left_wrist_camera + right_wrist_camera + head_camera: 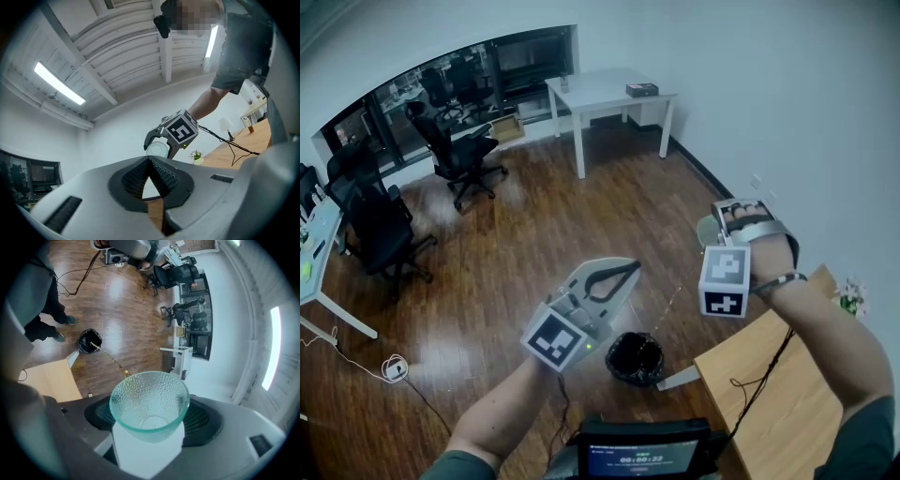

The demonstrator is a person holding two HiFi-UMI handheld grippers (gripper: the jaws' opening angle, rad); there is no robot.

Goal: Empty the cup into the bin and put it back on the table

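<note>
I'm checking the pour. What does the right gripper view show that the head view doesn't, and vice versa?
Only the right gripper view: the inside of the dimpled glass cup, clamped by the right gripper. Only the head view: the right hand holding that gripper, and its marker cube. Both: the black bin, the thin yellowish stream falling toward it, and the wooden table.

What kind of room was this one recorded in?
Most likely an office: black swivel chairs near the windows, a white table by the wall, and a wood floor.
</note>
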